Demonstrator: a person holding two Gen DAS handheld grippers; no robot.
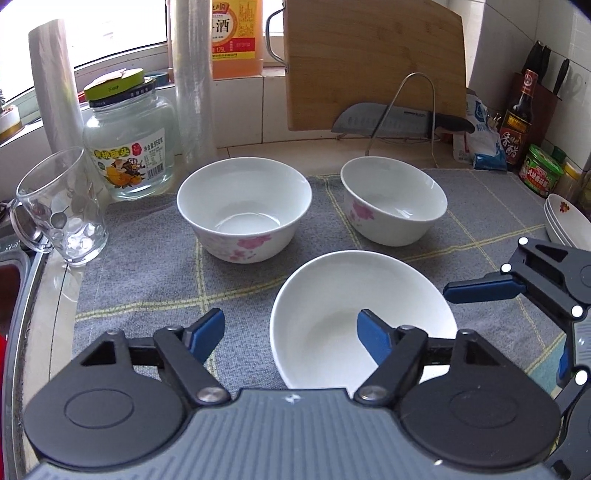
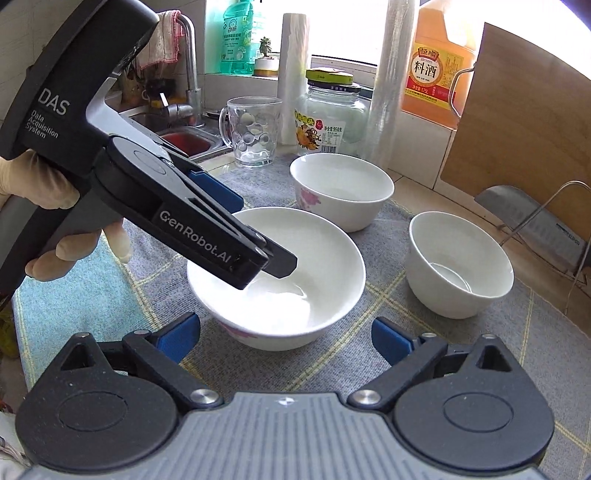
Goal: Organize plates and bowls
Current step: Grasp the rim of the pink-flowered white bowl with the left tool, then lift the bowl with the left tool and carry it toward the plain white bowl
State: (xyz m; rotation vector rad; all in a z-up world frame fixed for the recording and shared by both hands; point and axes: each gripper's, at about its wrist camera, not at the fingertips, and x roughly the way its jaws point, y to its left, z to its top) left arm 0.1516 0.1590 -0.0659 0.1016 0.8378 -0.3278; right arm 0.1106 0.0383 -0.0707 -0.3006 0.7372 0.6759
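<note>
White nearest bowl (image 1: 364,317) sits on the grey cloth (image 1: 147,273); left gripper (image 1: 291,332) straddles its left rim, fingers apart, while right gripper (image 2: 286,338) hovers near, spread wide.

Glass mug (image 1: 61,206) stood beside labelled jar (image 1: 129,142); cutting board (image 1: 373,62) leaned behind cleaver (image 1: 388,120); grey mat (image 1: 147,266) covered counter.

We're seeing bright daylight coming from the window (image 1: 110,33), which is blowing out white in both views. Bowls (image 2: 277,277) are showing soft glare, shadows staying faint. Fisheye is bending edges; corners are vignetting dark. Focus mostly sharp.
</note>
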